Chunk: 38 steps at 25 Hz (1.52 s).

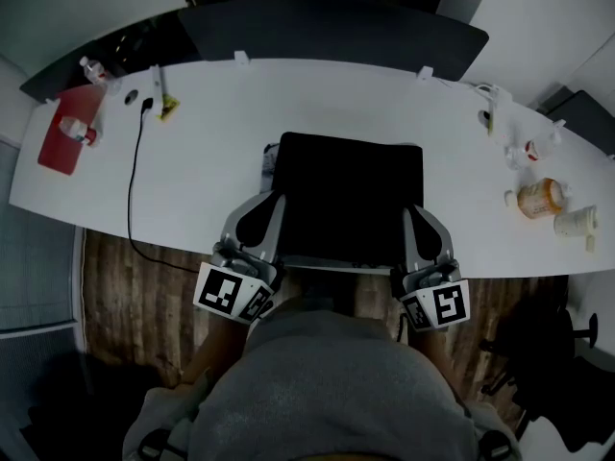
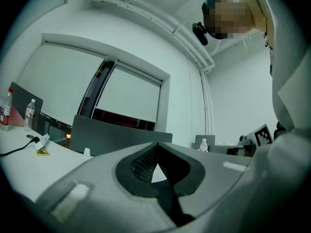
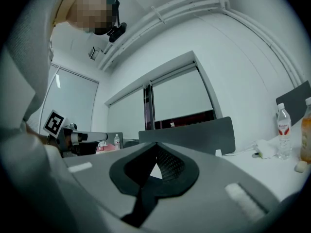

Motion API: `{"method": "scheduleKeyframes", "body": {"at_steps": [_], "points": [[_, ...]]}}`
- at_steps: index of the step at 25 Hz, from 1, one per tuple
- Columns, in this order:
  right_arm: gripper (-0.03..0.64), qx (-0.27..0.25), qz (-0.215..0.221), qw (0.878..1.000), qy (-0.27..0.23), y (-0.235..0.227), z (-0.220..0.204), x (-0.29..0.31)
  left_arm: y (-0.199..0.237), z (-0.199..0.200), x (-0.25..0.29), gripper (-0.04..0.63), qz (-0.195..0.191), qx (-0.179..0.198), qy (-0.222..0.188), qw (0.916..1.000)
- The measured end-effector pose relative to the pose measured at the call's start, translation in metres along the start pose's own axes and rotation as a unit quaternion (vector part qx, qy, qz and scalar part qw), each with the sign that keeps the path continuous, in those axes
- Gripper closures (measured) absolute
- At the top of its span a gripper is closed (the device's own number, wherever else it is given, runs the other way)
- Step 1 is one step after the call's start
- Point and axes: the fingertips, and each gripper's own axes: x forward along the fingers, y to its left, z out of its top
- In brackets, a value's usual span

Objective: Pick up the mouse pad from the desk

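Left tongs [image 1: 276, 200] pinched shut on mouse pad [image 1: 348, 195] left edge; pad over near middle of table [image 1: 211, 181]; right tongs [image 1: 411, 209] clamped on its right edge. Risk: thin pad may slip from either grip if tongs pull apart unevenly.

Quick tally: one black mouse pad [image 1: 351, 195] is counted, with two grippers, the left gripper [image 1: 274, 205] and the right gripper [image 1: 413, 217]. One white surface [image 1: 211, 176], one black cable [image 1: 133, 185] and one flat red item [image 1: 58, 152] are seen. Two small clear bottles [image 1: 93, 68] [image 1: 77, 131] are counted at the left end; on the right, one orange bottle [image 1: 540, 198] and one white container [image 1: 575, 223]. The smaller bits there can't be counted reliably.
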Motion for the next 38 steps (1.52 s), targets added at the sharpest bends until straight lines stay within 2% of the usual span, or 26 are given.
{"method": "scheduleKeyframes", "body": {"at_steps": [8, 12, 18, 27, 28, 38], "points": [[0.62, 0.002, -0.011, 1.0, 0.015, -0.013, -0.01, 0.019, 0.017, -0.009, 0.017, 0.603, 0.002, -0.002, 0.011, 0.9999], [0.62, -0.001, -0.008, 1.0, 0.026, -0.02, -0.012, 0.02, 0.023, -0.014, 0.017, 0.603, 0.021, -0.003, 0.024, 0.9995], [0.62, -0.009, 0.011, 0.999, 0.046, -0.026, -0.019, 0.023, 0.029, -0.012, 0.014, 0.603, 0.058, 0.0, 0.022, 0.9981], [0.617, -0.009, 0.005, 0.997, 0.075, -0.047, -0.041, 0.018, 0.046, -0.048, 0.01, 0.594, 0.099, 0.016, 0.08, 0.9918], [0.611, -0.01, 0.005, 0.997, 0.077, -0.049, -0.043, 0.018, 0.048, -0.053, 0.009, 0.556, 0.101, 0.017, 0.089, 0.9908], [0.488, 0.0, -0.025, 0.992, 0.12, -0.072, -0.08, 0.005, 0.067, -0.109, -0.007, 0.401, 0.14, 0.002, 0.173, 0.975]]}}
